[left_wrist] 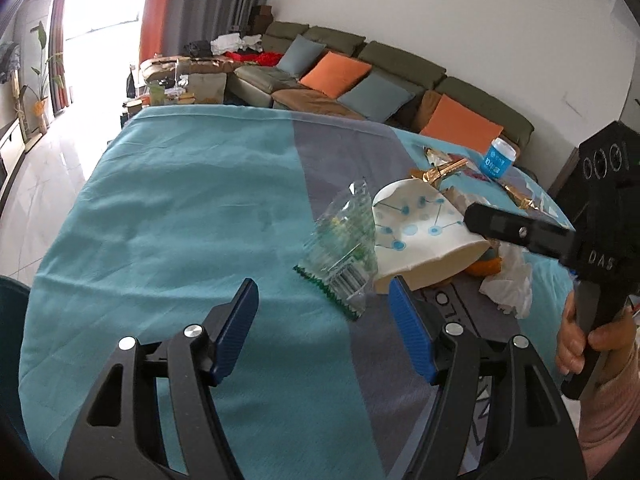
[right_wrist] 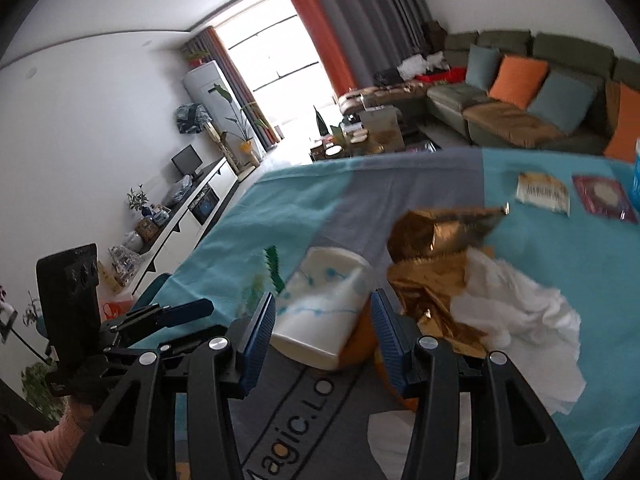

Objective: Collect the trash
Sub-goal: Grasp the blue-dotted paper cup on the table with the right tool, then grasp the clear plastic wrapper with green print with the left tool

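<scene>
The left gripper [left_wrist: 322, 316] is seen with jaws spread and nothing caught between them; it's hung over the turquoise-and-grey cloth [left_wrist: 180, 200] that covers the table, with a clear plastic wrapper [left_wrist: 344, 240] (green zigzag edge) lying just beyond its pads; the right gripper [right_wrist: 322, 322] is likewise unclenched, and a squashed white paper cup [right_wrist: 324, 304] with blue dots is framed between its blue fingers [right_wrist: 256, 340], though the pads aren't seen pressing on it, so nothing is counted as held; something orange [right_wrist: 360, 344] is tucked under the cup's near end; the cup is lying on its side touching the wrapper, roughly mid-table on the grey stripe; a crumpled gold foil wrapper [right_wrist: 436, 248] is piled right beside the cup, and a wad of white tissue [right_wrist: 520, 320] is bunched against the foil; further out toward the far edge a pale snack packet [right_wrist: 544, 192] and a dark red packet [right_wrist: 604, 196] are laid flat, with a small blue-labelled bottle [left_wrist: 499, 158] standing near that edge; a sofa [left_wrist: 400, 80] with orange cushions is seen behind the table.
</scene>
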The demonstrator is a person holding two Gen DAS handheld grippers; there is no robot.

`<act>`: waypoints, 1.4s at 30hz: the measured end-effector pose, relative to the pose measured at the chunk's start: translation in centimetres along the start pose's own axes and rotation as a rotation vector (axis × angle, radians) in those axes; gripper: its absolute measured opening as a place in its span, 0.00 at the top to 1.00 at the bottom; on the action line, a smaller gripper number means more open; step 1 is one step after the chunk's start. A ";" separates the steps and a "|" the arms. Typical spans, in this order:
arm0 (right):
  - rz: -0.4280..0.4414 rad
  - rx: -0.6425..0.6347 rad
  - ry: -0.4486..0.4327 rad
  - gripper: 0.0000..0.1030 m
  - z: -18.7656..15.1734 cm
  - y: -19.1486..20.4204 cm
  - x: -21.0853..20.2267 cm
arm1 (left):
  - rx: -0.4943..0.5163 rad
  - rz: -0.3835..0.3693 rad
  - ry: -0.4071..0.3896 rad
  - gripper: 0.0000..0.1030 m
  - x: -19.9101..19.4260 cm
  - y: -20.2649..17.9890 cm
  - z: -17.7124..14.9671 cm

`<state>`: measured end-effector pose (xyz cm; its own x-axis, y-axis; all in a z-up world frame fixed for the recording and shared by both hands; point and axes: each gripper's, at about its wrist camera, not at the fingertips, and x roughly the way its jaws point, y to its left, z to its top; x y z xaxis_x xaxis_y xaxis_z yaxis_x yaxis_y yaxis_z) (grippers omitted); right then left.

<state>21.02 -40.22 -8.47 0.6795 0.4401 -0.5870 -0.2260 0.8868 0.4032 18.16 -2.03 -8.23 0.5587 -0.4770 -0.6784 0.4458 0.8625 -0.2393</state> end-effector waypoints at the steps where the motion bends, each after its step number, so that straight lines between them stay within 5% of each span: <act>1: 0.008 0.008 0.009 0.54 0.0 -0.2 0.3 | 0.002 -0.001 0.004 0.36 0.2 -0.1 0.2; 12: 0.083 0.068 0.053 0.55 -0.3 -1.4 1.5 | 0.005 -0.023 0.052 0.43 1.8 -0.4 1.5; 21: 0.119 0.098 0.053 0.72 -0.7 -2.2 0.9 | -0.021 -0.085 0.084 0.59 2.7 0.1 1.7; 36: 0.112 0.079 -0.011 0.80 -0.8 -2.2 -1.9 | 0.081 -0.022 0.057 0.51 1.7 -1.8 1.9; 42: 0.109 0.086 -0.022 0.80 -0.8 -2.3 -2.5 | 0.089 -0.002 0.106 0.66 2.9 -2.0 1.6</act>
<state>19.29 -43.29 -8.49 0.6698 0.5290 -0.5211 -0.2392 0.8181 0.5231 20.01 -5.39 -8.60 0.4829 -0.4545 -0.7485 0.5102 0.8407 -0.1813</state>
